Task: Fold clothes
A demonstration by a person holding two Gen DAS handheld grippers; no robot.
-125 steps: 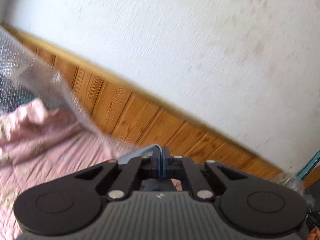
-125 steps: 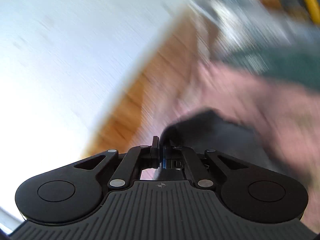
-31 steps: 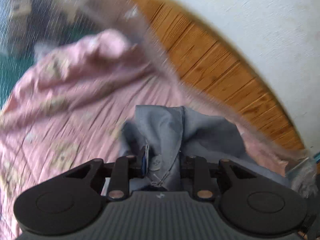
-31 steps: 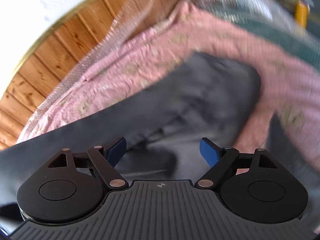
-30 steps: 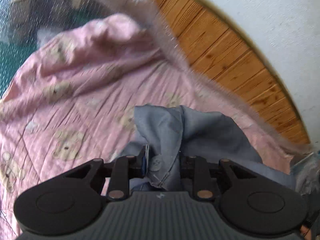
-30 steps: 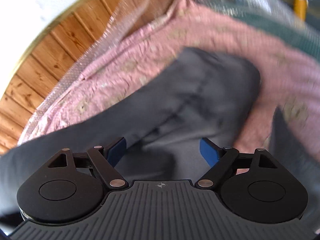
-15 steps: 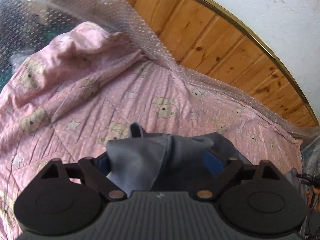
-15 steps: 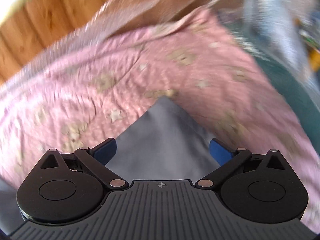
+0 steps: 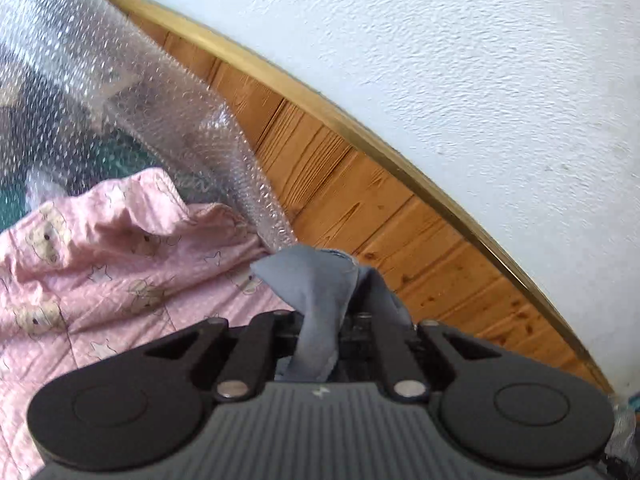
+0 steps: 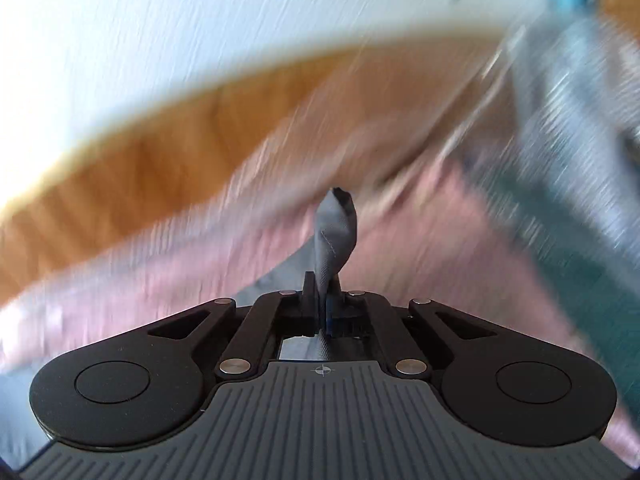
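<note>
While both grippers, left [image 9: 340, 320] and right [image 10: 322, 308], pinch the garment [image 9: 316, 280] tight, each jaw closed on a corner poking ahead, you can spread it for folding.

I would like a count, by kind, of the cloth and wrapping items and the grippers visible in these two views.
Grey garment: 1, pinched by both grippers
Pink bear-print blanket: 1
Bubble wrap sheet: 1
Grippers: 2, left gripper and right gripper, both shut on the garment
Total: 5
</note>
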